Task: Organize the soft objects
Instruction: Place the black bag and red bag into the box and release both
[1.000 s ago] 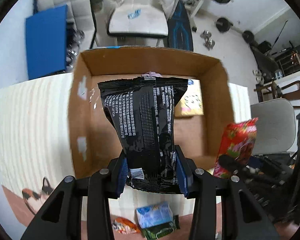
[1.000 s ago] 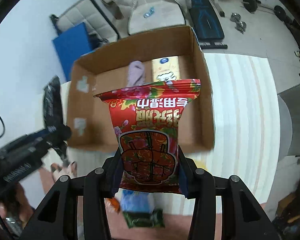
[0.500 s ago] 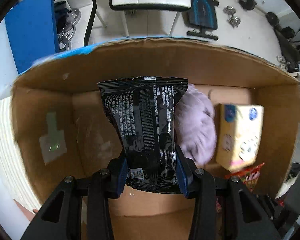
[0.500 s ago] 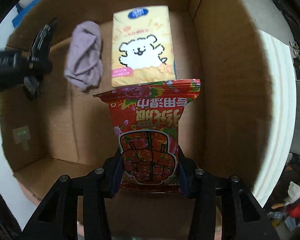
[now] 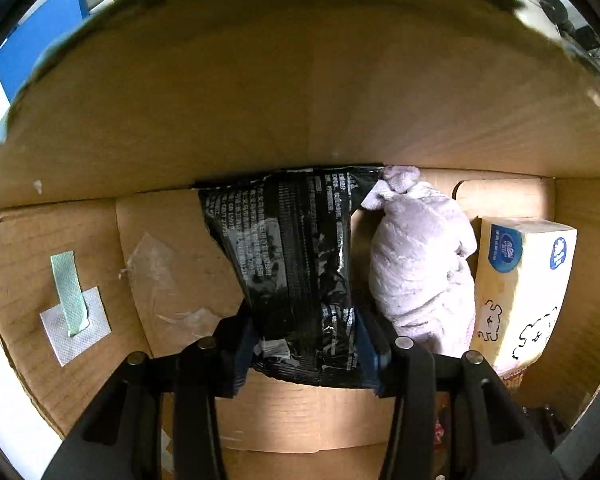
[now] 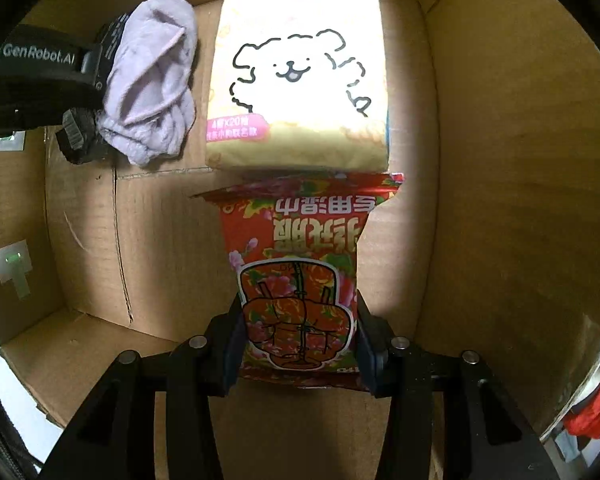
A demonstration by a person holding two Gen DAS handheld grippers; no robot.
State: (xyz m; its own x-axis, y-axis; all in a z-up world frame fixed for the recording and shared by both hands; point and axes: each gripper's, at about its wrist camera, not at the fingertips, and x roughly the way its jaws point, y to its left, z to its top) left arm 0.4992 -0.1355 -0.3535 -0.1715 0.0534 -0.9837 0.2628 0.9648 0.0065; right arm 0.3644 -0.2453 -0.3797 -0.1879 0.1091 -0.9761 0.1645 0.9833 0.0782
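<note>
My left gripper [image 5: 306, 344] is shut on a black snack bag [image 5: 296, 264], held low inside the cardboard box [image 5: 260, 112], its top edge against the far wall. A lilac cloth bundle [image 5: 418, 264] lies just right of it, then a yellow tissue pack [image 5: 520, 280]. My right gripper [image 6: 300, 340] is shut on a red snack bag [image 6: 300, 264] inside the same box, its top edge touching the tissue pack [image 6: 300, 64]. The lilac cloth [image 6: 152, 80] lies left of the pack, with the left gripper body [image 6: 40, 80] beside it.
The box walls [image 6: 500, 160] close in on all sides. Tape patches [image 5: 74, 300] stick to the left wall. A blue panel [image 5: 32, 52] shows beyond the box rim. Red fabric [image 6: 592, 412] lies outside at the lower right.
Both grippers have moved down and forward from above the table into the box, each still holding its bag. The black bag now reaches the far wall; the red bag reaches the tissue pack.
</note>
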